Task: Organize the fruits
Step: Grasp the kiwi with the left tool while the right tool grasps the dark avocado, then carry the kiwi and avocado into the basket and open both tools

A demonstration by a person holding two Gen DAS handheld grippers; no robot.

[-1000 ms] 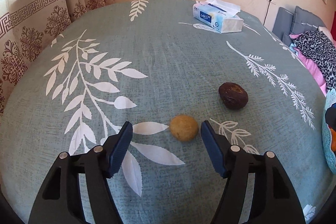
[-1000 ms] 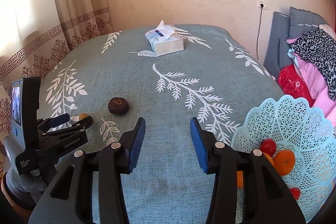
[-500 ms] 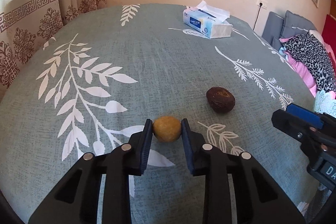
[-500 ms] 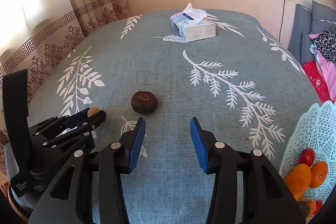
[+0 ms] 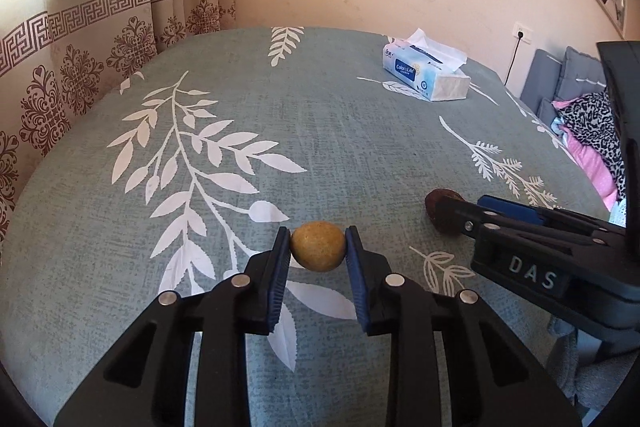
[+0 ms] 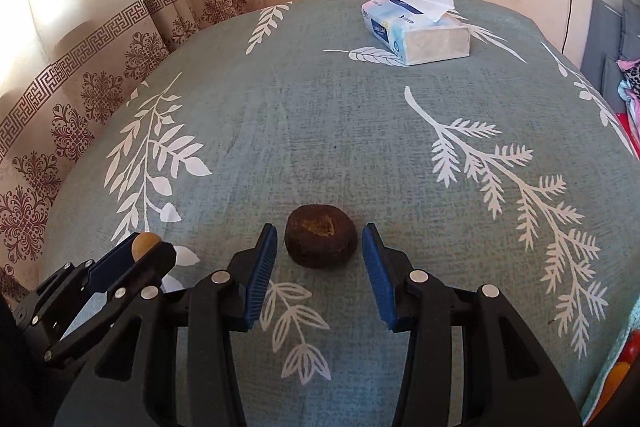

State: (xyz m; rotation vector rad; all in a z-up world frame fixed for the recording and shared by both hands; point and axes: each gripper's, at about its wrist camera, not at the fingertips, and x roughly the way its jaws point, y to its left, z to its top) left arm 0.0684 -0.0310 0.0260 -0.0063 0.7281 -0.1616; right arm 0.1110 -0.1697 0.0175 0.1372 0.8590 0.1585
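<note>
**Yellow fruit pinched, brown fruit straddled**

The left gripper (image 5: 318, 253) is closed on the yellow fruit (image 5: 318, 246), both blue pads pressed flat against its sides. The fruit is a slightly squashed ball with its longer axis running across, from pad to pad. It sits near the front edge of the table (image 5: 328, 131), over a white leaf of the green cloth; I cannot tell whether it is touching the cloth or lifted just clear of it.

Just to its right lies the brown fruit (image 6: 321, 242), resting on the cloth between the spread fingers of the right gripper (image 6: 319, 249). That gripper is wide apart, with a gap showing on each side of the fruit, so neither pad touches it. The brown fruit is a flattened, wrinkled lump, wider than tall, its long axis also running across between the pads. A pale yellowish scar on top faces up and toward the camera.

On the side of the right gripper, seen from the left wrist, raised letters read "DAS".

Toward the far right corner lies a tissue pack (image 5: 426, 75), a tissue sticking out of the top. Its blue label reads "Color Life"; the smaller print is too small to read.
</note>
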